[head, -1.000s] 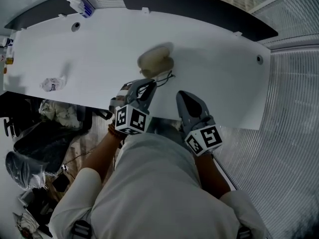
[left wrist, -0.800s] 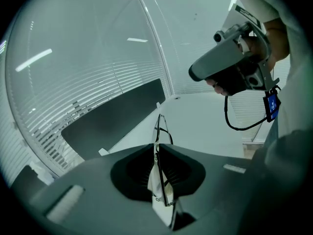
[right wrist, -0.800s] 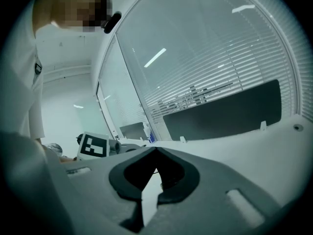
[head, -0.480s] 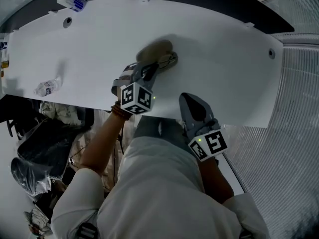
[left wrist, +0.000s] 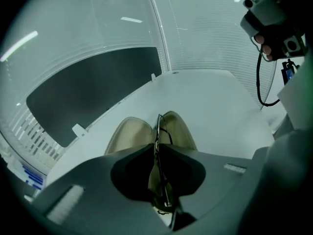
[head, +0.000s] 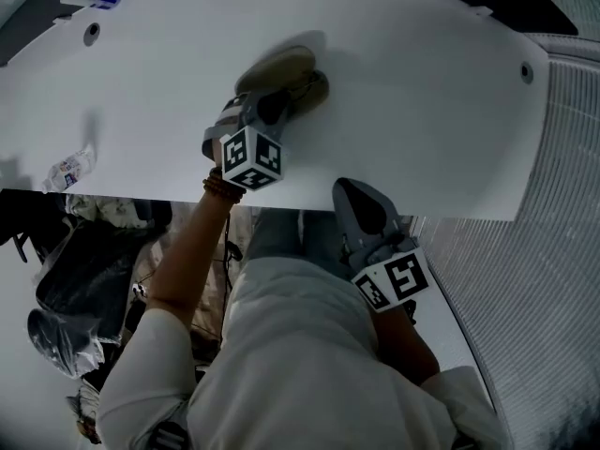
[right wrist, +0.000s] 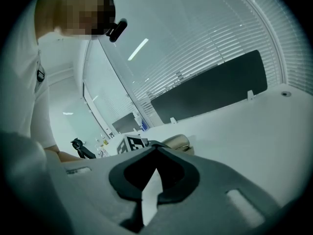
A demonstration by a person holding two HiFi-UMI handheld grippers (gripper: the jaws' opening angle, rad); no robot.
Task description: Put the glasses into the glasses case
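An open beige glasses case (head: 279,67) lies on the white table (head: 422,111). In the left gripper view its two halves (left wrist: 128,135) spread just beyond the jaws. My left gripper (head: 278,103) hovers at the case's near side, shut on thin wire-framed glasses (left wrist: 159,131) held edge-on between the pads and pointing down into the case. My right gripper (head: 357,198) sits at the table's front edge, to the right of and nearer than the case, its jaws together with nothing between them (right wrist: 156,149).
A crumpled plastic wrapper (head: 67,169) lies at the table's left edge. Cable holes (head: 91,34) (head: 526,73) sit near the far corners. A dark panel (left wrist: 93,92) backs the table. Bags (head: 75,279) crowd the floor on the left.
My left gripper has carried the glasses forward and down across the table to the open case. The right gripper has sunk a little at the front edge.
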